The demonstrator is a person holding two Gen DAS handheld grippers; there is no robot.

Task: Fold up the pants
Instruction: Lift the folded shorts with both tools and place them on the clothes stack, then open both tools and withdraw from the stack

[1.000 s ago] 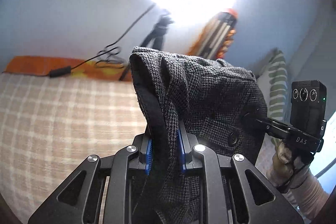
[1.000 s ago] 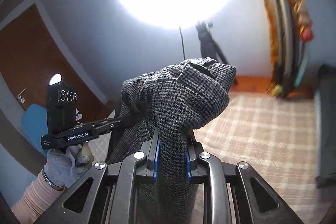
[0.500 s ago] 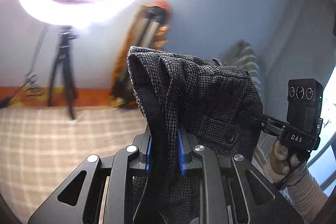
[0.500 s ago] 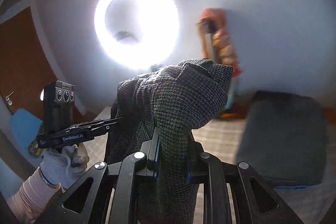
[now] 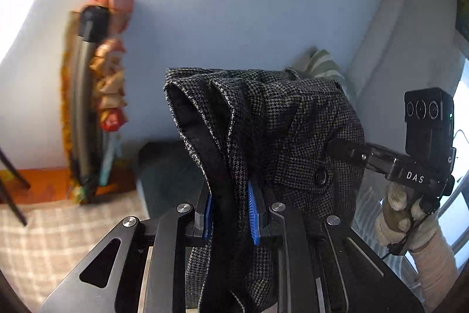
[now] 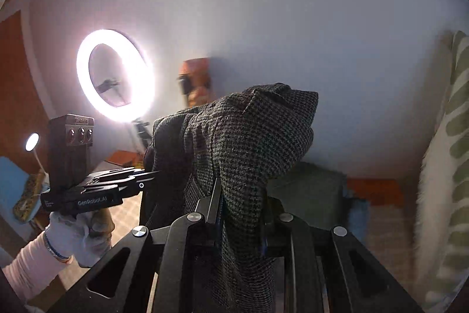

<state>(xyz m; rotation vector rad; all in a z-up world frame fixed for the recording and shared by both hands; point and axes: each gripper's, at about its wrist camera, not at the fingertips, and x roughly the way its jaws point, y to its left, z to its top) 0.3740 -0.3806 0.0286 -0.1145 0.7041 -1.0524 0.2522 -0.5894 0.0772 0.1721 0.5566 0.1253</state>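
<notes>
Left wrist view: left gripper (image 5: pixel 228 213) pinches the pants (image 5: pixel 281 131) at the waistband; right gripper (image 6: pixel 241 217) pinches another bunch. Pants held aloft above the bed (image 5: pixel 58 228). Soft, thick weave, likely droops; best gripped along waistband edges.

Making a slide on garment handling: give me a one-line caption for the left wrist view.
Left claw clamps the checked pants while the right claw grips them alongside.

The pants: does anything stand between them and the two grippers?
Nothing visible does. The left gripper is shut on a bunched edge of the grey pants, and the right gripper is shut on another part of the same cloth, with the fabric directly between the pads.
</notes>
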